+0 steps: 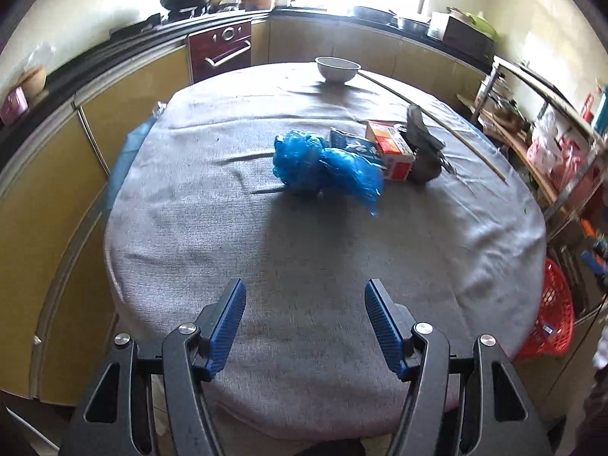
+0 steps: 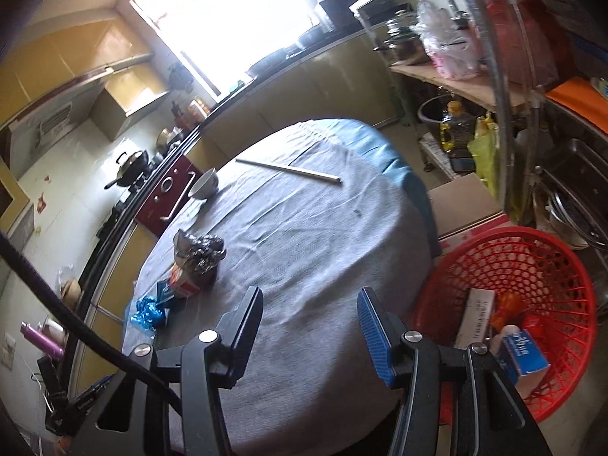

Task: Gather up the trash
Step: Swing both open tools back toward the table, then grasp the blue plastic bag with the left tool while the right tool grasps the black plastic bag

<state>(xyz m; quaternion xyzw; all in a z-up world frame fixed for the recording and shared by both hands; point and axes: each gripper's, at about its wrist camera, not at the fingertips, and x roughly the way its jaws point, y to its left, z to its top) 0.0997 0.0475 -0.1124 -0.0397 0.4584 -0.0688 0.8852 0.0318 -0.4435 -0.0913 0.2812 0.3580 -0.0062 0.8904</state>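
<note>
Two empty grippers, blue bag (image 1: 326,169) lying crosswise, box (image 1: 391,150) tilted

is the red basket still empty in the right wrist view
No, the red basket beside the table already holds a white box, a blue and white carton and some orange scraps.

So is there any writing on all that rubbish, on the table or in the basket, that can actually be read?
None can be read for certain.
Orange and white cardboard box on the grey-clothed table: print blurred.
Dark blue packet beside it: white marks, unreadable.
White flat box in the red plastic basket: a line of dark characters, too small.
Blue and white carton there: white characters, blurred.
</note>
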